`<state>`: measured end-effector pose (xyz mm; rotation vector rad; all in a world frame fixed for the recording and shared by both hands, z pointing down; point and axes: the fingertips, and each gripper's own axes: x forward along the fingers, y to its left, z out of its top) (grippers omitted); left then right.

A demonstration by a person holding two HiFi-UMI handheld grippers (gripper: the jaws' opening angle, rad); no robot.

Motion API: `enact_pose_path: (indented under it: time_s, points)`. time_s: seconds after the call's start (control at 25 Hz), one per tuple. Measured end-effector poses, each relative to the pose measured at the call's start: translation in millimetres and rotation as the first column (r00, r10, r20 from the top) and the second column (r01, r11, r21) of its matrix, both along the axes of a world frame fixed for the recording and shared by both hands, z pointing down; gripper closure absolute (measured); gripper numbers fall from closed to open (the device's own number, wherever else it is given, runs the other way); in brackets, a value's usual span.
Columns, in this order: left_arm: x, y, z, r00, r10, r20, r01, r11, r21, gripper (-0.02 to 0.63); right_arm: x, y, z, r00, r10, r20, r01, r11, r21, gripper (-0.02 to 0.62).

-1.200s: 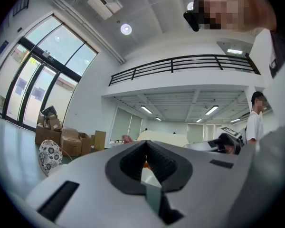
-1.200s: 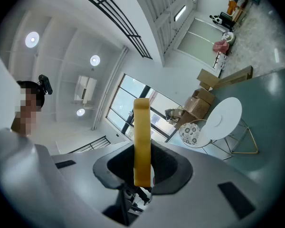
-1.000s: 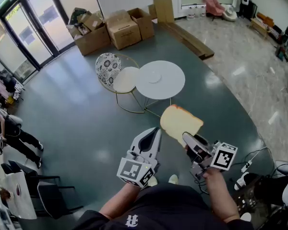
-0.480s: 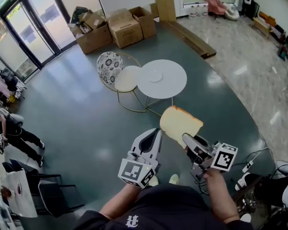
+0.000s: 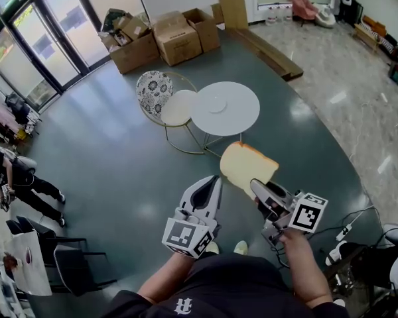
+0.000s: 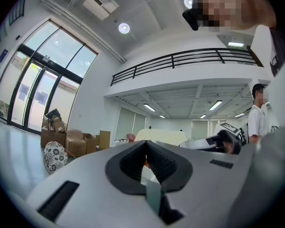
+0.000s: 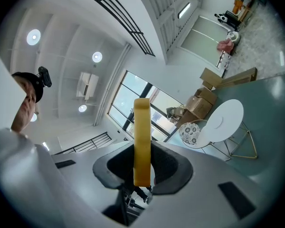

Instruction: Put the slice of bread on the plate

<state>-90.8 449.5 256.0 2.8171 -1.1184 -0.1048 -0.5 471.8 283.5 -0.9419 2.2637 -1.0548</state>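
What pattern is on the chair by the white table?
The chair has a black-and-white flowery pattern on its round back. The head view shows it best.

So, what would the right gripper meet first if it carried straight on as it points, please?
Nothing near: the right gripper, shut on the bread slice, aims past the white table toward the far glass doors, though depth is unclear.

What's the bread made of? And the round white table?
The slice of bread: perhaps foam or plastic, not real; its face is smooth, even yellow, with no crumb. The round table: smooth white top, maybe painted metal or wood; thin wire-like legs.
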Motion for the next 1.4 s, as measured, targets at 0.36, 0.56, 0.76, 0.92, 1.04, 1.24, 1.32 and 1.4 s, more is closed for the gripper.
enact_pose_path:
  time_s: [0.36,0.56,0.76,0.92,1.04,1.24,1.32,1.4]
  points:
    - [11.2,-5.2,0.0,0.999,-0.030,0.013,0.030,1.000,0.002,0.600,8.6,-12.0,-0.9,1.000,-0.023,-0.007,0.023,1.000,0.012,0.503]
    - [14.8,-24.3,0.0,0.999,-0.031,0.008,0.031,1.000,0.000,0.600,11.6,-29.0,2.1,1.000,-0.019,-0.009,0.019,1.000,-0.001,0.503]
    - [17.9,-53.7,7.5,1.000,-0.011,0.009,0.011,1.000,0.008,0.600,13.7,-55.5,9.2,1.000,0.006,-0.013,-0.006,1.000,-0.015,0.503]
    - [20.0,-76.6,10.1,1.000,0.007,0.010,-0.007,1.000,0.019,0.600,14.7,-76.4,11.6,0.999,0.028,-0.020,-0.029,0.999,-0.017,0.503]
    - [18.4,-112.8,12.3,1.000,0.021,0.013,-0.022,1.000,0.021,0.600,11.1,-111.0,14.5,0.999,0.042,-0.019,-0.043,0.999,-0.030,0.503]
    - [12.0,-175.7,12.2,0.999,0.046,0.010,-0.046,0.999,0.028,0.600,2.2,-171.5,13.2,0.998,0.062,-0.023,-0.063,0.998,-0.031,0.503]
    - [8.4,-194.8,13.0,0.998,0.057,0.008,-0.057,0.998,0.029,0.600,-1.3,-189.9,12.8,0.997,0.075,-0.021,-0.075,0.997,-0.032,0.503]
    - [5.0,-211.4,14.6,0.998,0.069,0.009,-0.070,0.997,0.029,0.600,-5.0,-206.1,13.1,0.996,0.089,-0.025,-0.090,0.995,-0.031,0.503]
